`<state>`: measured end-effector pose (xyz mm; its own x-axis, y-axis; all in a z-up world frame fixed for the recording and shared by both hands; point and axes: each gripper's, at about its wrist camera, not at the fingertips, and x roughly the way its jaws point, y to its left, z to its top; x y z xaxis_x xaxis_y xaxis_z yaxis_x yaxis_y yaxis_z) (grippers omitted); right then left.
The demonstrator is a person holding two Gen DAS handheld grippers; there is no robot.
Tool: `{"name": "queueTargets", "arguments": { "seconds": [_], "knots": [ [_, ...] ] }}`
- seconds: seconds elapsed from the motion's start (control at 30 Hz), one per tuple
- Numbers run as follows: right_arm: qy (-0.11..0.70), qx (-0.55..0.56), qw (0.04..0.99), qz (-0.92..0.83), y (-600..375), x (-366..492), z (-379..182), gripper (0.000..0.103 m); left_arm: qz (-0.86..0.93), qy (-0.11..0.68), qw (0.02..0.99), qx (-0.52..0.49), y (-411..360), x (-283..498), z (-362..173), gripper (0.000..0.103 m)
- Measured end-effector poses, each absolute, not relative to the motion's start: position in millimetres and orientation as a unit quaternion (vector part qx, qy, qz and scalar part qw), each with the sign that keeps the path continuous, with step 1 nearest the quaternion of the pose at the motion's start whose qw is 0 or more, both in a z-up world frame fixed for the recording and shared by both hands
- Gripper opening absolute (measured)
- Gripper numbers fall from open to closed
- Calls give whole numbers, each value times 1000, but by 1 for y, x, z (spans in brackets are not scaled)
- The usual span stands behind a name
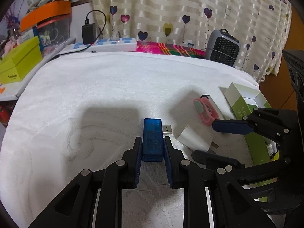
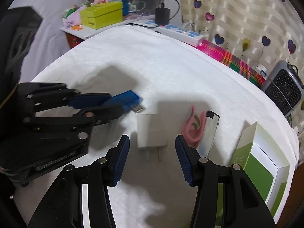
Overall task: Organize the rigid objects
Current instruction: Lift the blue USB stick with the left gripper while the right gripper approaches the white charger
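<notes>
white towel (image 1: pixel 95 87), clamped blue usb tester (image 1: pixel 152 138)

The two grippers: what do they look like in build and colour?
Both the left gripper and the right gripper are matte black plastic linkages with round silver pivot pins. Each finger carries a ribbed blue pad. Embossed lettering runs along the left gripper's black body, too blurred to read. No sleeves or cables show.

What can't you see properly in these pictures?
- Green box, right wrist view: cut off by the picture edge and the right gripper.
- Green box, left wrist view: the right gripper covers most of it.
- Blue USB tester, left wrist view: its digits are too dim to read.
- Charger prongs, right wrist view: blurred.
</notes>
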<state>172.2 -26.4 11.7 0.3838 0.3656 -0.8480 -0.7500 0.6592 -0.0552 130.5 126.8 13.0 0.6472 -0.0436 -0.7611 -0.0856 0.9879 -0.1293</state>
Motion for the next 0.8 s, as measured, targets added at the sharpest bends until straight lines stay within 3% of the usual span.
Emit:
{"name": "queueTargets", "arguments": {
  "seconds": [0.17,0.27,0.8],
  "knots": [
    [430,-238,797,350,-17,171,10,51,12,420,904,-76,129,133,10,21],
    [430,-247,795,350,-12,169,8,35,9,419,905,-76,130,135,8,22],
    [409,-199,831,320,-47,151,28,35,-4,406,910,-82,129,134,11,21]
  ]
}}
